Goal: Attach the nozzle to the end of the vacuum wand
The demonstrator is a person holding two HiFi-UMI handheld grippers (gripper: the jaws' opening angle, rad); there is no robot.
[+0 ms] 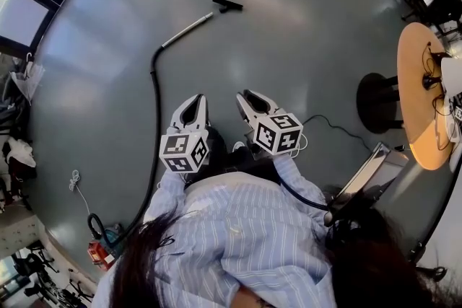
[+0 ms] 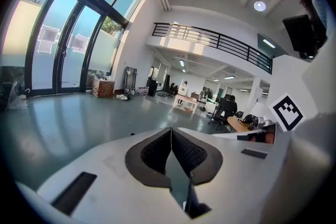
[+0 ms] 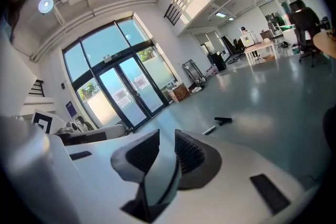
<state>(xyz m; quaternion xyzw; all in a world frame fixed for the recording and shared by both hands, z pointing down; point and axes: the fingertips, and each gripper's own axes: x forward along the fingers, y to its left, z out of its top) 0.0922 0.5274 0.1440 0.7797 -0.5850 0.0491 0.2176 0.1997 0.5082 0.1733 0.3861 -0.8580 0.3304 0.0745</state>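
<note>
Ahead, black T-shaped nozzle (image 1: 228, 5) near slim metal wand (image 1: 186, 30); left gripper (image 1: 195, 100) closed, empty; right gripper (image 1: 245, 96) parted, empty.

Floor (image 1: 289, 25) is a glossy blue-grey all over. The nozzle (image 1: 228, 5) is plain black, the wand (image 1: 186, 29) silvery grey and the hose (image 1: 154, 126) black again. The left gripper (image 1: 195, 100) and right gripper (image 1: 242, 96) are both white, with dark grey pads (image 2: 191, 153) in a fine ribbed texture, and each cube has black-and-white square markers. The shirt (image 1: 238, 227) is light blue with thin white stripes. The table (image 1: 417, 68) is a warm light-wood tan on a black base (image 1: 375, 103). There's also a little red thing (image 1: 99, 254).
</note>
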